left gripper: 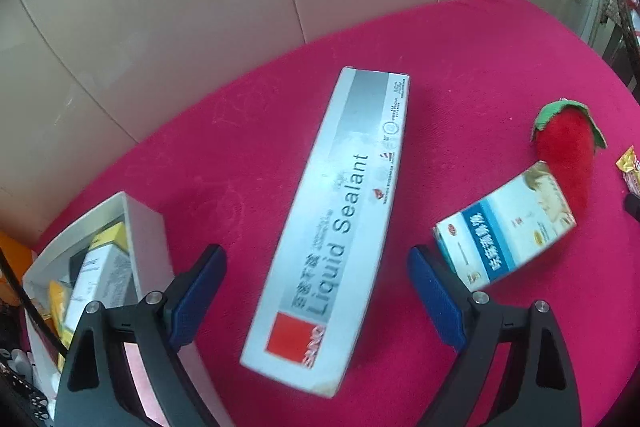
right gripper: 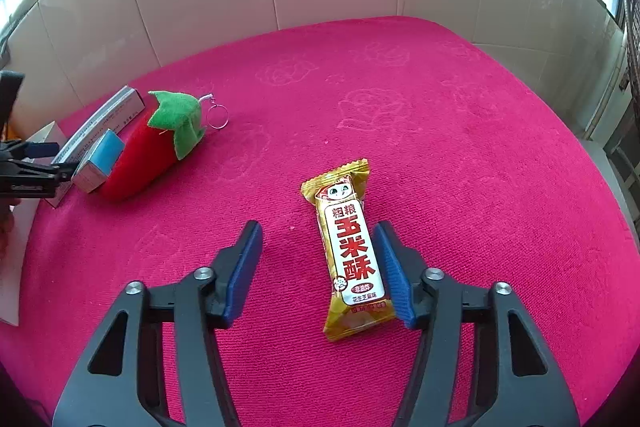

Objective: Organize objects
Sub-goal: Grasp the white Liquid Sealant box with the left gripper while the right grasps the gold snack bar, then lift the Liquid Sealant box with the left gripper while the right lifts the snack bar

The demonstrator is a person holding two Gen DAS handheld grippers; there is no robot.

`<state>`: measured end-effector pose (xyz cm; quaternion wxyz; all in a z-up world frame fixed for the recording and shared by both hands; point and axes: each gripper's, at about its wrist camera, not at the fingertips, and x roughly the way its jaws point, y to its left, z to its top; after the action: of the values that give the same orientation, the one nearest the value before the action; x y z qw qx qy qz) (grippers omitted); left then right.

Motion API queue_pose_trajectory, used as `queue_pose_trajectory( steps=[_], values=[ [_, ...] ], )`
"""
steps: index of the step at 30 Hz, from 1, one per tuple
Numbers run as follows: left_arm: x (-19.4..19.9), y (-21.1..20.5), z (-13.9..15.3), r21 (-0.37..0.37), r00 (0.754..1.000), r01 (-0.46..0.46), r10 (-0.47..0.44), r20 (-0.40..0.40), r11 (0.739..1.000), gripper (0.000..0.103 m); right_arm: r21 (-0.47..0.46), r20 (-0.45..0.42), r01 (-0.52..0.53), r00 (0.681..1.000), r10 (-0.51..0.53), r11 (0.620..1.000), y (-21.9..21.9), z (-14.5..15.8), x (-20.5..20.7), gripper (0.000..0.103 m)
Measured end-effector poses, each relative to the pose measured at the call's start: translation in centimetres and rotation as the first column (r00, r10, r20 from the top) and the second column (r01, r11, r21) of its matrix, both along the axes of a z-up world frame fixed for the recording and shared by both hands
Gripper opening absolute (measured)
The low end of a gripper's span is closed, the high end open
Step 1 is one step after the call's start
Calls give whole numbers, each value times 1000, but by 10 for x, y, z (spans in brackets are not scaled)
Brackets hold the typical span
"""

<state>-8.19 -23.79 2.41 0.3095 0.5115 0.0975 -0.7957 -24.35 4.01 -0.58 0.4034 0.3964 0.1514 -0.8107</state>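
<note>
The left hand-held gripper [left gripper: 316, 291] is spread wide and empty around the near end of the Liquid Sealant box [left gripper: 336, 223], which lies flat on the pink counter [left gripper: 480, 67]. This looks like the reach before a grasp. Next: lower, close across the box's width, then carry it to the white bin [left gripper: 146, 227] left of it. Farther right of the box, the right hand-held gripper [right gripper: 318, 263] is also open, with a snack bar [right gripper: 350, 247] lying against its right pad.

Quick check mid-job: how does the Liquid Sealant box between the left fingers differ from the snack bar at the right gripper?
The Liquid Sealant box is a long, rigid grey-and-white carton; the snack bar is a shorter, soft gold wrapper with crimped ends. The box lies centred between the open left gripper fingers, touching neither; the bar lies off-centre in the open right gripper, close against its right finger. Both lie flat on the pink cloth, ungrasped.
</note>
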Motion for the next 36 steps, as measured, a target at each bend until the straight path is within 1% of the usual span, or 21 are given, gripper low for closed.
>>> queue_pose_trajectory(
  steps=[1,3,5,6,7,9,12,15,17,19,20,22,24,25,26,28,30,31,32,34,36],
  values=[
    [0,0,0,-6,1000,-2,2,-10,1000,91,1,0,6,1000,-6,1000,-1,0,0,42],
    [1,5,1,-2,999,16,-16,-28,1000,79,-14,12,17,1000,-17,1000,1,0,-2,31],
    [2,10,3,17,999,30,-30,-45,999,48,-22,21,16,1000,-16,1000,1,1,-3,22],
    [3,12,4,11,999,29,-29,-43,1000,46,-21,22,15,1000,-14,1000,-1,0,-3,22],
    [5,16,6,-10,999,30,-30,-41,1000,44,-17,17,10,1000,-9,1000,-2,1,-1,21],
    [7,21,6,-22,998,43,-44,-51,999,43,-7,4,-8,1000,8,1000,-6,1,3,20],
    [18,29,11,7,993,32,-31,-113,999,43,18,-31,-46,998,46,999,-16,2,15,20],
    [31,40,23,17,981,10,-7,-196,1000,43,21,-46,-48,998,49,999,-11,6,16,20],
    [41,51,32,-4,968,2,-3,-249,1000,43,11,-42,-39,998,40,999,-6,7,15,20],
    [51,67,42,-44,958,8,-21,-287,999,43,-4,-37,-34,999,34,999,-2,8,14,20],
    [58,79,49,-65,948,17,-37,-317,998,43,-11,-40,-32,999,31,999,0,10,14,20],
    [70,95,57,-81,930,30,-57,-363,996,43,-19,-54,-27,998,26,999,3,13,15,20],
    [82,109,64,-112,905,45,-88,-415,993,43,-32,-76,-23,997,21,999,5,16,18,20],
    [89,114,68,-135,890,54,-109,-444,989,43,-45,-93,-19,996,14,999,7,19,21,20],
    [100,127,70,-182,877,51,-131,-462,982,43,-57,-107,-13,994,6,998,10,22,21,20],
    [117,141,70,-246,857,36,-157,-491,969,43,-105,-152,6,988,-22,994,19,30,26,20],
    [140,155,71,-305,826,3,-174,-536,952,43,-161,-206,26,977,-59,987,31,37,35,20],
    [142,156,70,-317,818,-9,-175,-548,948,43,-193,-236,33,968,-79,981,37,42,40,20],
    [155,160,69,-331,807,-35,-168,-566,943,43,-238,-280,39,954,-107,971,46,48,50,20],
    [167,162,63,-344,798,-72,-153,-584,936,43,-289,-326,47,934,-144,956,58,54,66,20],
    [186,167,60,-370,790,-128,-132,-599,920,43,-321,-333,58,927,-170,945,64,56,79,20]
  ],
)
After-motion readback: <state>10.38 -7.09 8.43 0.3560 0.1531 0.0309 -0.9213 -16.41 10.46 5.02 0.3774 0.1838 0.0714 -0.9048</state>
